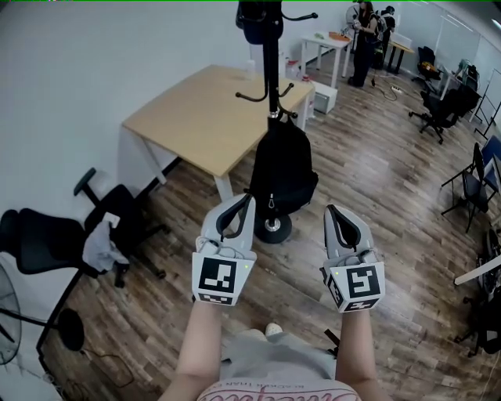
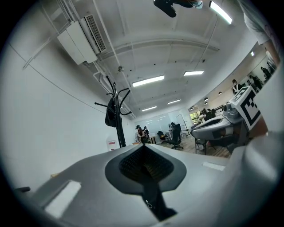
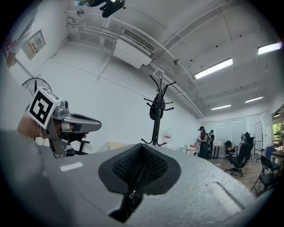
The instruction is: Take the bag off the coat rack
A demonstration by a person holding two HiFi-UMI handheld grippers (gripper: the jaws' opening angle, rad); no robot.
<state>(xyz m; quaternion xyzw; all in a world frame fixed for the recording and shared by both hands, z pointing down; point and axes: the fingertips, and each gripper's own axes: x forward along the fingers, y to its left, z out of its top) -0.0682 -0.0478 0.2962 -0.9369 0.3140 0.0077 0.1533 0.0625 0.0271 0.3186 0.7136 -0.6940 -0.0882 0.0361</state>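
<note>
A black coat rack (image 1: 271, 74) stands on the wood floor beside a table. A black backpack (image 1: 282, 168) hangs low on its pole, just above the round base (image 1: 273, 229). Near the rack's top hangs a second dark item (image 1: 259, 21), too small to identify. My left gripper (image 1: 248, 199) and right gripper (image 1: 332, 210) are held side by side short of the backpack, both shut and empty. In the left gripper view, the shut jaws (image 2: 143, 147) point at the rack (image 2: 117, 116). The right gripper view shows the same, jaws (image 3: 142, 147) toward the rack (image 3: 156, 111). In both, the jaws hide the backpack.
A light wooden table (image 1: 205, 117) stands left of the rack. A black office chair (image 1: 74, 235) is at the left, a fan (image 1: 9, 313) at the lower left. Further back are a white table (image 1: 329, 43), people (image 1: 365, 39) and more chairs (image 1: 438, 110).
</note>
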